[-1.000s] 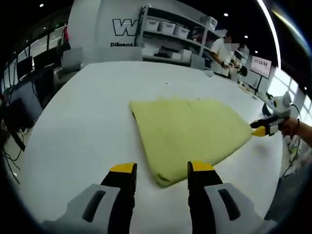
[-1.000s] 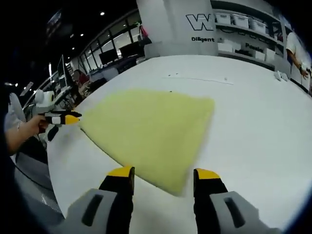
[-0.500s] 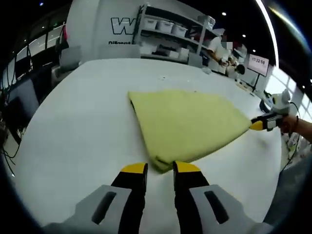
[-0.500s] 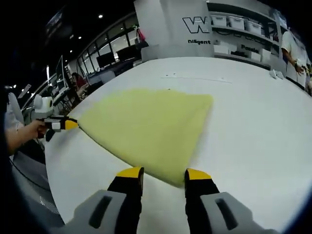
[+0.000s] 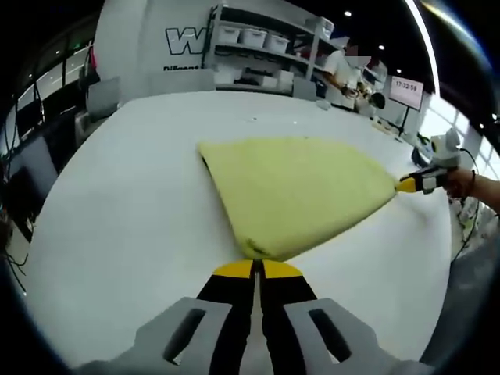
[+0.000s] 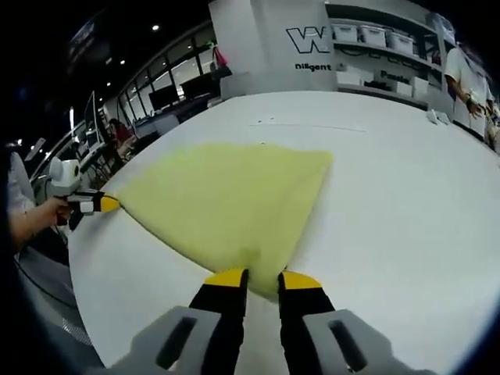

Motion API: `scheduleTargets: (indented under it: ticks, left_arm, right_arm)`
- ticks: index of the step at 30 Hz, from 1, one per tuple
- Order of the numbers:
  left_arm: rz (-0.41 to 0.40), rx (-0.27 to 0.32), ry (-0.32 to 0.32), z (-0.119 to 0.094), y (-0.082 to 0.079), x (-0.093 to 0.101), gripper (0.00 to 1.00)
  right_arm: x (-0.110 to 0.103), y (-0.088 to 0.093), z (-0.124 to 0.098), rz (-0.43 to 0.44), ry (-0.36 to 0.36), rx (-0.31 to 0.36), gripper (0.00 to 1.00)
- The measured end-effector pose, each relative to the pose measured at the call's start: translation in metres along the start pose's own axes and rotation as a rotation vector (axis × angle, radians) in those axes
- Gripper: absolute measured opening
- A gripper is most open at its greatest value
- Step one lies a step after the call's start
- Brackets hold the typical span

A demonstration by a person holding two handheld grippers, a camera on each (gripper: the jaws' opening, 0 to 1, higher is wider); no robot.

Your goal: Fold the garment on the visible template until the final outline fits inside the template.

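A yellow garment [image 5: 301,191], folded into a flat wedge, lies on the white table [image 5: 125,211]. My left gripper [image 5: 255,268] is shut on its nearest corner, low in the left gripper view. In the same view my right gripper [image 5: 408,185] pinches the far right corner, held by a hand. In the right gripper view the garment [image 6: 226,195] spreads ahead, and my right gripper [image 6: 263,278] has its jaws nearly together with the near corner between them. The left gripper [image 6: 100,204] holds the left tip there.
The table's rounded edge [image 6: 86,281] runs close on the left of the right gripper view. Shelves with white bins [image 5: 258,47] and a standing person [image 5: 344,74] are behind the table. A faint line [image 6: 308,126] marks the tabletop beyond the garment.
Both grippers have closed from wide open onto the garment's corners: the left fully together, the right to a narrow gap. The garment's shape has not changed.
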State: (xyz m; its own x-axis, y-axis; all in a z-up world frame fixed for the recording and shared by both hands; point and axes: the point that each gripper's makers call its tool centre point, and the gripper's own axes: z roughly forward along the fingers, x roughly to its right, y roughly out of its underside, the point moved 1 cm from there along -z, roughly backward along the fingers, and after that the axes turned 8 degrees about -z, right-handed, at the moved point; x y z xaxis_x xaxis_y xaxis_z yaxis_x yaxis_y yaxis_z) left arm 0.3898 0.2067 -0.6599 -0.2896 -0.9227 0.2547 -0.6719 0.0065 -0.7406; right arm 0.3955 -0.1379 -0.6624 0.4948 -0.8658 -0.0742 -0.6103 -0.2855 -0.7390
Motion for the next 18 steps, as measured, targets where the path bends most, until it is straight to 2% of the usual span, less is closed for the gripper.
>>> scheduleTargets:
  ticks: [6,17,18]
  left_arm:
    - [0.012,0.009,0.007,-0.0032,-0.0038,-0.0022,0.00]
    - [0.019,0.018,-0.005,-0.0079,-0.0075,-0.0088,0.00]
    - [-0.014,0.015,0.022,-0.0090,-0.0074,-0.0039,0.00]
  right_arm:
    - [0.0001,-0.0003,0.0005,-0.004,-0.001,-0.002,0.01]
    - [0.0026,-0.0024,-0.0024,-0.009,0.000,-0.001,0.00]
    - [0.0021,-0.0023,-0.0022,-0.014,-0.003,-0.006,0.00]
